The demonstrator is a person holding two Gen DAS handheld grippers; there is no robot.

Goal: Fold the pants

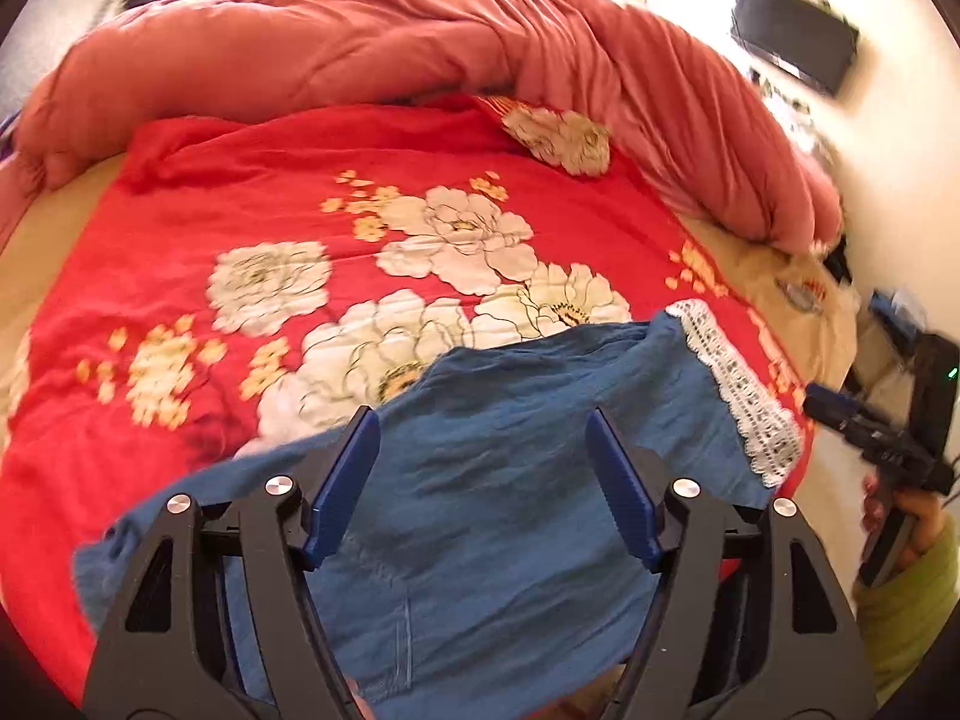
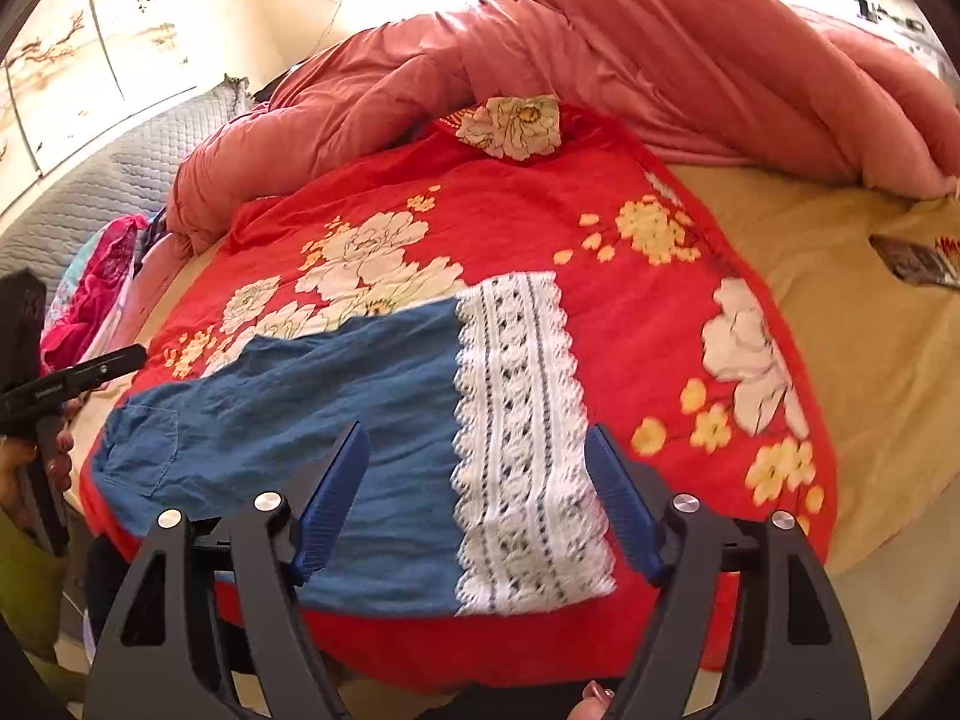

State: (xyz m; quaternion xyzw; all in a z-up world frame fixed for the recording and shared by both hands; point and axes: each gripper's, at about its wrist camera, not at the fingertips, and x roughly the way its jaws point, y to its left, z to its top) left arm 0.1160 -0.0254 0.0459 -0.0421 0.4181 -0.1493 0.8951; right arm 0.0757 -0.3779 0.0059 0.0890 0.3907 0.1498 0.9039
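Pants (image 2: 336,420): blue denim, white lace hem band (image 2: 522,438), lying flat on the red floral sheet (image 2: 660,276) near the bed's front edge. In the right wrist view the lace band sits on the right end and a pocket on the left end. Pink quilt (image 2: 600,42) is bunched along the far side of the bed; beige sheet (image 2: 870,324) shows on the right. Some pink and teal clothes (image 2: 96,288) are piled at the left by the grey headboard (image 2: 120,180). No containers in view.

Left gripper (image 1: 483,438): jaws spread wide, nothing between the blue pads, hanging above the denim and angled down at it. No contact visible.

Right gripper (image 2: 477,456): jaws also wide apart, nothing gripped, angled down over the seam where denim meets lace. Pads look clear of the fabric.

Each wrist view catches the other gripper at frame edge, held by a hand (image 1: 900,516) with a green sleeve (image 1: 912,600), out beside the bed.
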